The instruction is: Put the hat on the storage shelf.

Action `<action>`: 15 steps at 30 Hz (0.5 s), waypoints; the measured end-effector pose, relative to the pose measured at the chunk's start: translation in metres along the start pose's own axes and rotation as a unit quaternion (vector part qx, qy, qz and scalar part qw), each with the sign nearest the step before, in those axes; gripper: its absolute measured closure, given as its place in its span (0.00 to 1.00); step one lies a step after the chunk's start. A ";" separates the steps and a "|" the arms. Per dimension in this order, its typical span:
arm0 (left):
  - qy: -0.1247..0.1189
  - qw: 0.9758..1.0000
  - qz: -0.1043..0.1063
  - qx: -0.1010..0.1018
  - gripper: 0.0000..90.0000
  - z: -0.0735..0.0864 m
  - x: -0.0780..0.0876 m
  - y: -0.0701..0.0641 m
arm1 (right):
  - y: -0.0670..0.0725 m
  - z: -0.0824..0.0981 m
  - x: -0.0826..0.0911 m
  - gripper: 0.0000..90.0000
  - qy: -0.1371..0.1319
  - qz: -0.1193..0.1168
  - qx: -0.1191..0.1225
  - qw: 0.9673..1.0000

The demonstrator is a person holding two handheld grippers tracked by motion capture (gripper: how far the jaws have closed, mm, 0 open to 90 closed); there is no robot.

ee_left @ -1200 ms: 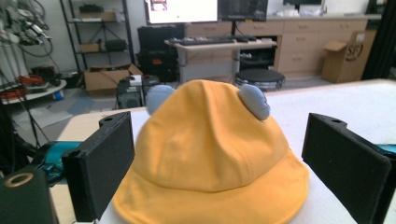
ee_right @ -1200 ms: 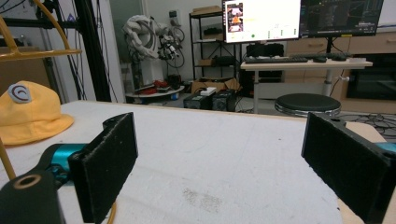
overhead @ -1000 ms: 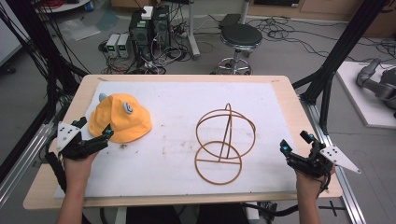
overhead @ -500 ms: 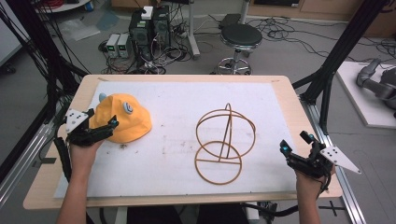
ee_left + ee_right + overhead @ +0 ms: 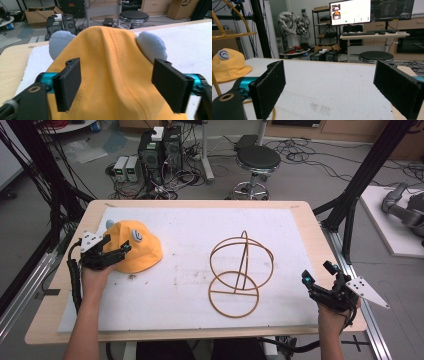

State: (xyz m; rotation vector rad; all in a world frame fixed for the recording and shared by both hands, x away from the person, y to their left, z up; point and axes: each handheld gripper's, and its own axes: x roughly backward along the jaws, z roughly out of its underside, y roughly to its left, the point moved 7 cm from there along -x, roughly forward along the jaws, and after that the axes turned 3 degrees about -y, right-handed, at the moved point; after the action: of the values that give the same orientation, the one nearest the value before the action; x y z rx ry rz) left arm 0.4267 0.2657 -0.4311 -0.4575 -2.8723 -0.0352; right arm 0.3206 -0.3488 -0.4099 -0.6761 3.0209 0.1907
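A yellow hat (image 5: 139,251) with two pale blue ears lies at the left of the white mat (image 5: 190,290). My left gripper (image 5: 118,248) is at the hat's near-left edge. It stands open, jaws wide, with the hat's yellow cloth (image 5: 112,70) running between them and the ears (image 5: 151,45) beyond. A golden wire stand (image 5: 241,270) of rings and hoops stands right of centre. My right gripper (image 5: 316,274) rests open near the table's right front corner, with nothing between its jaws. In the right gripper view, that gripper (image 5: 332,85) faces across the mat, the hat (image 5: 227,65) and the stand (image 5: 234,35) at the left.
The mat covers most of a wooden table (image 5: 312,227). Behind the table's far edge are a black stool (image 5: 259,159), computer boxes (image 5: 160,147) and loose cables on the floor. Black frame posts (image 5: 350,205) rise at both sides. A desk with monitors (image 5: 349,11) stands farther off.
My left gripper has moved away from the table's left edge and up to the hat, so its open jaws now straddle the hat's edge. The right gripper has stayed put.
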 end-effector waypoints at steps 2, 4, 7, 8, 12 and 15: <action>0.007 1.000 0.003 0.007 0.32 0.003 -0.002 0.002 | 0.000 0.000 0.000 0.11 0.000 0.001 0.000 1.000; 0.018 1.000 -0.001 0.010 0.34 0.007 -0.005 0.003 | 0.001 0.000 0.000 0.11 0.000 -0.001 0.000 1.000; 0.022 1.000 0.000 0.016 0.39 0.009 -0.007 0.004 | 0.001 0.001 0.000 0.11 0.002 0.000 0.001 1.000; 0.022 1.000 0.000 0.016 0.40 0.009 -0.007 0.004 | 0.001 0.001 0.000 0.11 0.002 0.000 0.001 1.000; 0.024 0.999 0.016 0.027 0.48 0.011 -0.009 0.003 | 0.001 0.001 0.000 0.11 0.002 0.001 0.001 1.000; 0.025 0.999 0.017 0.035 0.53 0.012 -0.010 0.002 | 0.001 0.001 0.000 0.12 0.002 0.003 0.001 1.000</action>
State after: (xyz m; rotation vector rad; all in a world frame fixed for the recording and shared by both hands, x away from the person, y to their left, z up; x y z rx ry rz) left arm 0.4342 0.2653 -0.4447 -0.4837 -2.8064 0.0597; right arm 0.3202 -0.3479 -0.4108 -0.6690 3.0273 0.1873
